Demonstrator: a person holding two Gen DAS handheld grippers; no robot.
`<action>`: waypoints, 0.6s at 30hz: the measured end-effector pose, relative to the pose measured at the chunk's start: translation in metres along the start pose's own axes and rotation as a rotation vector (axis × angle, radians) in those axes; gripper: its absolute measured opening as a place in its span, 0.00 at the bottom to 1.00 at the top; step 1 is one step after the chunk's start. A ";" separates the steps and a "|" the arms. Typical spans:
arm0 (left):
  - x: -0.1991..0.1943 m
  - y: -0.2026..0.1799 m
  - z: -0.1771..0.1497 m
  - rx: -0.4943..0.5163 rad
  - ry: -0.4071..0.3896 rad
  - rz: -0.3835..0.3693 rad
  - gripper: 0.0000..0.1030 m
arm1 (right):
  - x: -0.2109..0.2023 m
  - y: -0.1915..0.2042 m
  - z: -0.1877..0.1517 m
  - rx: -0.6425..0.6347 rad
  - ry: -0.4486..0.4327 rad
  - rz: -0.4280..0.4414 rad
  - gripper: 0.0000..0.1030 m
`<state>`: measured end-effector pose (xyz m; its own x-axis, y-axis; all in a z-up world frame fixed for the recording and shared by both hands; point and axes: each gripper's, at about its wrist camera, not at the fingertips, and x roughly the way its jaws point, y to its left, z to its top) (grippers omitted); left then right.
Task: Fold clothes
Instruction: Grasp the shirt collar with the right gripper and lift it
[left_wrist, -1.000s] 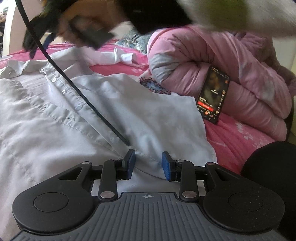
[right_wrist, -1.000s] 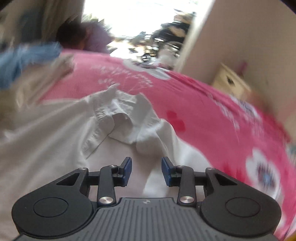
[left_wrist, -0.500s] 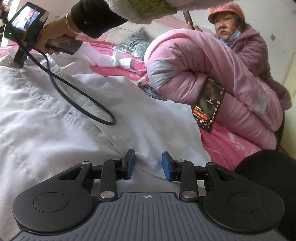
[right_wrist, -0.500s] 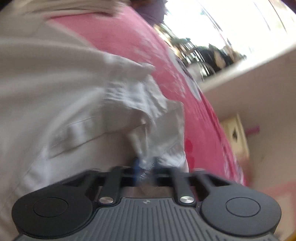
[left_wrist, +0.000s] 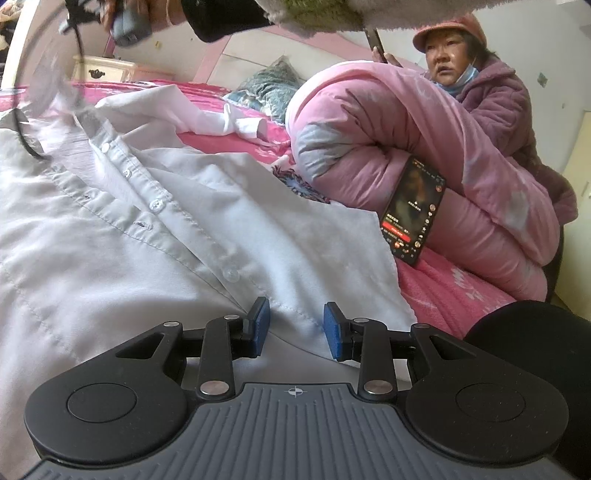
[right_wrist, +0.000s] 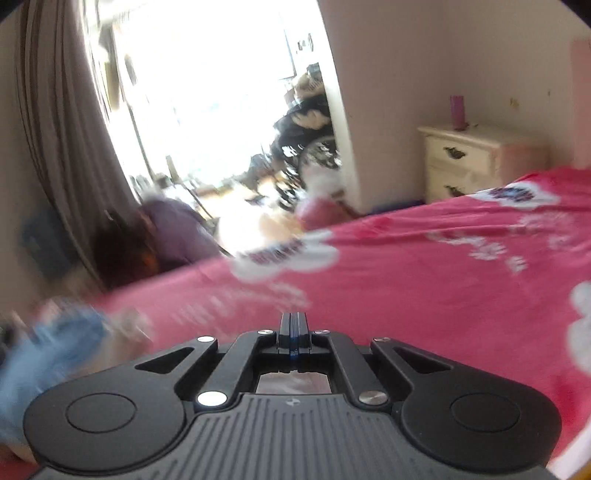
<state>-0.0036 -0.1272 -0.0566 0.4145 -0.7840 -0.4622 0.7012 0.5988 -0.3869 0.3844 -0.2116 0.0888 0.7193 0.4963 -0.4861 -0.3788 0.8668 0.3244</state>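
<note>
My left tool (left_wrist: 295, 328) sits with its jaws apart over the bottom hem of the white shirt (left_wrist: 155, 236), gripping nothing. The shirt lies spread on the bed (left_wrist: 454, 288), stretching ahead and to the left of the tool; its hem corner ends just right of the tool, with bare pink bedcover beyond. Ahead to the right a rolled pink quilt (left_wrist: 406, 147) and a phone (left_wrist: 413, 210) leaning on it close that side. My right tool (right_wrist: 293, 328) is clenched tight; I cannot tell whether it pinches cloth. Open bedcover lies ahead of it, a nightstand (right_wrist: 476, 162) far right.
</note>
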 end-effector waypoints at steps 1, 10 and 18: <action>0.000 0.000 0.000 0.002 -0.001 0.001 0.31 | 0.001 0.003 0.002 0.013 -0.002 0.032 0.00; 0.000 -0.002 -0.001 0.018 -0.001 0.006 0.31 | 0.039 0.052 -0.028 -0.300 0.252 -0.151 0.05; 0.000 -0.001 -0.002 0.020 -0.004 0.005 0.31 | 0.076 0.064 -0.099 -0.644 0.504 -0.291 0.25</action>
<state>-0.0057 -0.1277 -0.0576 0.4204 -0.7818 -0.4605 0.7109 0.5991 -0.3682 0.3570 -0.1135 -0.0074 0.5530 0.0808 -0.8293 -0.5852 0.7462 -0.3175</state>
